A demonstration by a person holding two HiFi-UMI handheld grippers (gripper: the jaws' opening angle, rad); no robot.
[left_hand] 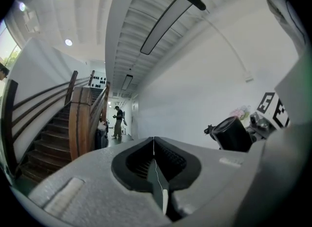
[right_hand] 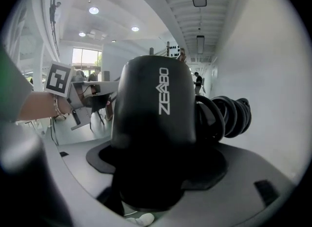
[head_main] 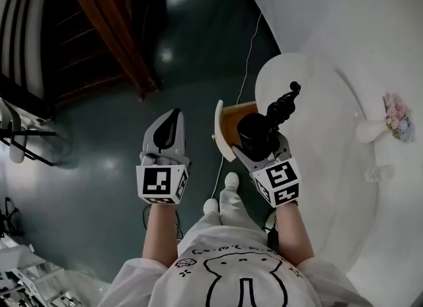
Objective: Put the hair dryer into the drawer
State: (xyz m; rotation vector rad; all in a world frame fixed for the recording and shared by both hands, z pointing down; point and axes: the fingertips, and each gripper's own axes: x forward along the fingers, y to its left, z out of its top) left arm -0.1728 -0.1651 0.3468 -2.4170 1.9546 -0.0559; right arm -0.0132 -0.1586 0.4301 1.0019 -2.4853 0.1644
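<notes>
The black hair dryer [head_main: 256, 133] sits between the jaws of my right gripper [head_main: 262, 144], which is shut on its body. Its coiled black cord [head_main: 283, 105] sticks out ahead. In the right gripper view the dryer [right_hand: 153, 109] fills the middle between the right gripper's [right_hand: 155, 172] pads, with the cord [right_hand: 229, 116] to its right. The open drawer [head_main: 232, 119], wooden inside with a white front, lies just left of the dryer, under the white round table [head_main: 317, 88]. My left gripper [head_main: 172, 119] hangs left of the drawer, shut with nothing in it [left_hand: 154, 143].
A vase of flowers [head_main: 395, 117] stands on the table's right side. A thin white cable [head_main: 248, 55] runs down past the drawer. A wooden staircase [head_main: 112, 35] rises at the upper left. The person's white shoes [head_main: 230, 181] are below the drawer. A distant person [left_hand: 118, 122] stands in the corridor.
</notes>
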